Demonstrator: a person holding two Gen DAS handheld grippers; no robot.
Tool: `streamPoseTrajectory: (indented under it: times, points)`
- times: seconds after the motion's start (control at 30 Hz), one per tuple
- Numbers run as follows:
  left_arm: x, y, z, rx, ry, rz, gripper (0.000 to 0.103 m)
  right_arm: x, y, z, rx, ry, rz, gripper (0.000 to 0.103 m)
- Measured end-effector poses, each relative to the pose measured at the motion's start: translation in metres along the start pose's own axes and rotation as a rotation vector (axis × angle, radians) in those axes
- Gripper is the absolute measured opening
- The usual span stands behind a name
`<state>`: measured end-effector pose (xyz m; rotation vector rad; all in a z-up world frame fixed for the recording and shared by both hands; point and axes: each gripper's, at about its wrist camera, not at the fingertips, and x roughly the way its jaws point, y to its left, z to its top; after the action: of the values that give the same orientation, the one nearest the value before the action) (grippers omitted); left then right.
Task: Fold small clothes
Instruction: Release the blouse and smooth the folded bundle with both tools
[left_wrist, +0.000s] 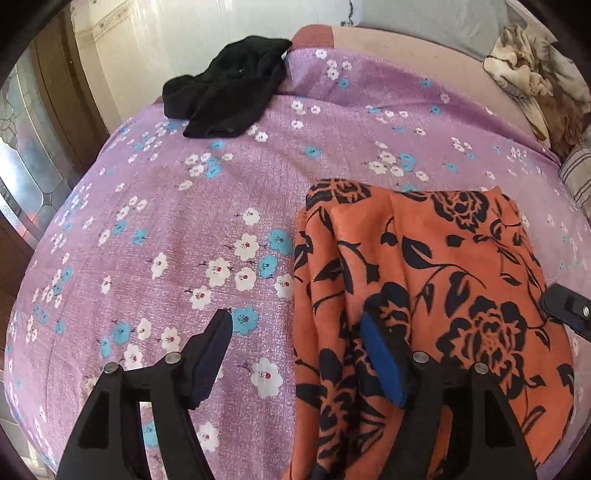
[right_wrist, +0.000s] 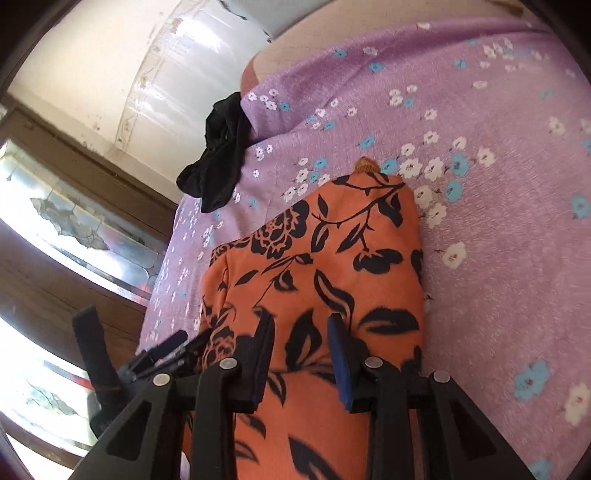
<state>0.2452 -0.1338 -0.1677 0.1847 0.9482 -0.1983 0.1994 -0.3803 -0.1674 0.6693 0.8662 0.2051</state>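
A home bedroom is showing here: a bed (left_wrist: 221, 206) is filling most of the view, covered by a purple sheet (right_wrist: 480, 184) printed with white and blue flowers. Loose clothes are lying on it, and a crumpled blanket (left_wrist: 532, 77) is sitting by what may be a striped pillow (left_wrist: 576, 177) at the blurred edge. A cream wall (left_wrist: 155, 48) and a wooden door with patterned glass panels (right_wrist: 74, 218) are standing beside the bed.
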Motion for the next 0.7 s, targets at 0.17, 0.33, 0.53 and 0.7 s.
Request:
streamPoseTrajectory:
  times: [0.17,0.33,0.53,0.7]
  points:
    - [-0.043,0.001,-0.023,0.022,-0.056,-0.057,0.073,-0.036,0.014,-0.039,-0.044,-0.008,0.023,0.035]
    - [-0.034,-0.022,-0.052,0.104,0.027,-0.093,0.074,-0.023,0.011,-0.079,-0.098,0.055,-0.044,0.035]
    - [-0.033,-0.02,-0.06,0.083,-0.04,-0.044,0.085,-0.021,0.008,-0.081,-0.078,0.033,-0.034,0.035]
    - [-0.05,-0.011,-0.086,-0.003,-0.109,-0.044,0.087,-0.029,0.012,-0.089,-0.091,0.003,-0.044,0.035]
